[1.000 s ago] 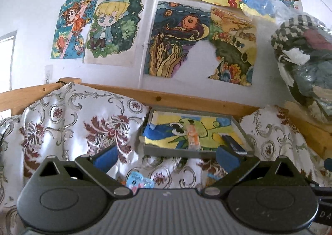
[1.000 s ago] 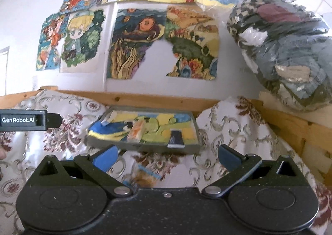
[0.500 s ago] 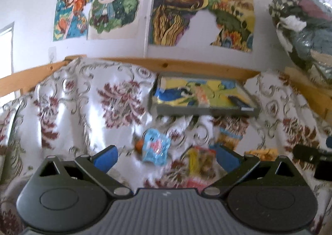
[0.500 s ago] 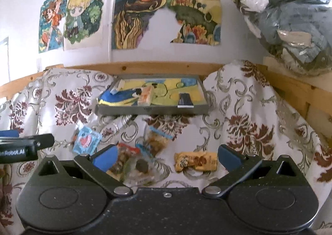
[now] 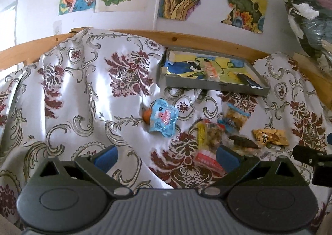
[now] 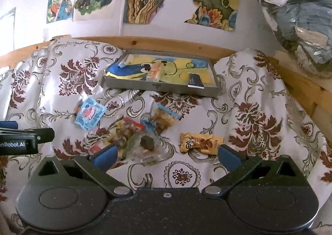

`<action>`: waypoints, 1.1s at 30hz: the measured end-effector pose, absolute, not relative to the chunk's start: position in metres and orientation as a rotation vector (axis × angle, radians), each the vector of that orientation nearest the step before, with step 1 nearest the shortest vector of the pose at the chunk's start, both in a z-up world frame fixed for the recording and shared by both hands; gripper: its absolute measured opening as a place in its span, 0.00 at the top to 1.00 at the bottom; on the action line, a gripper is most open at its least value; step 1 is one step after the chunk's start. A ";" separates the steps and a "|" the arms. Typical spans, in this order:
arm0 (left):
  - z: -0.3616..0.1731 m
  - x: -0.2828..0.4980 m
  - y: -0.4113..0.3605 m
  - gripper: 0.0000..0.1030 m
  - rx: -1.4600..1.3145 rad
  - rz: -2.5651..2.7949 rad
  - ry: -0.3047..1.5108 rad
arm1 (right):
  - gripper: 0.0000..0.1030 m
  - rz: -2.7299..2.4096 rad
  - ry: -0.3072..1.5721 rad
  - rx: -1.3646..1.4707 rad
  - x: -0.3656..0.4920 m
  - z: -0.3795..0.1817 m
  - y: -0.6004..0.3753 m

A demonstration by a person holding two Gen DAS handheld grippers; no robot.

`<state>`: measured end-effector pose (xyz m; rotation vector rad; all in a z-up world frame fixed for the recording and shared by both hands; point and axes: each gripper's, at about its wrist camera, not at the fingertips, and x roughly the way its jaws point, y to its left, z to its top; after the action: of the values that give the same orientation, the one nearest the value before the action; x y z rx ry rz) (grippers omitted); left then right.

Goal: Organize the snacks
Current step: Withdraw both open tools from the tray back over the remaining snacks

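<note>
Five packets (image 6: 200,143) lay loose on the cloth (image 5: 68,89), three in the tray (image 6: 161,87). Both grippers (image 5: 166,155) (image 6: 167,156) gaped, empty. Only the left view showed an orange ball (image 5: 147,113) clearly.

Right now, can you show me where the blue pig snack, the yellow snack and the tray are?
blue pig snack (image 6: 89,116), right wrist view, on the pink pig picture.
yellow snack (image 6: 200,143), right wrist view, middle of the wrapper.
tray (image 6: 160,88), right wrist view, front grey wall.

Both wrist cameras looked forward over spread jaws from just above the cloth (image 5: 87,94) — sharing the gray tray (image 6: 161,87) and snack packets (image 6: 137,135) ahead, the right view's jaws nearer them.
</note>
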<state>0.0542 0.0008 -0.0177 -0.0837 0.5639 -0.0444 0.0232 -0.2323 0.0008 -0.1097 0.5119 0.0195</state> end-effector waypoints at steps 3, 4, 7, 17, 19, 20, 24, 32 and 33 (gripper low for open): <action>-0.018 0.055 0.002 0.00 -0.088 -0.039 0.574 | 0.01 0.021 0.526 -0.109 0.026 -0.001 -0.232; -0.018 0.056 0.002 0.00 -0.086 -0.038 0.579 | 0.01 0.022 0.532 -0.111 0.026 -0.001 -0.233; -0.018 0.059 0.001 0.00 -0.069 -0.030 0.598 | 0.01 0.020 0.548 -0.115 0.029 -0.002 -0.232; -0.011 0.081 0.004 0.00 -0.004 -0.041 0.641 | 0.01 0.019 0.610 -0.097 0.039 -0.008 -0.233; -0.013 0.088 0.004 0.00 0.003 -0.044 0.654 | 0.01 0.013 0.624 -0.091 0.042 -0.009 -0.234; -0.014 0.091 0.003 0.00 0.002 -0.047 0.660 | 0.01 0.011 0.632 -0.084 0.044 -0.010 -0.235; -0.019 0.102 0.002 0.00 -0.012 -0.063 0.662 | 0.01 0.018 0.667 -0.053 0.051 -0.013 -0.239; -0.029 0.114 -0.001 0.00 -0.038 -0.101 0.620 | 0.01 0.110 0.684 0.023 0.062 -0.012 -0.245; -0.030 0.116 -0.001 0.00 -0.033 -0.106 0.618 | 0.01 0.118 0.677 0.020 0.063 -0.011 -0.245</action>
<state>0.1161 -0.0015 -0.0302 -0.0330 0.6183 -0.1064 0.0634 -0.2454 -0.0110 0.0199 0.6766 0.1185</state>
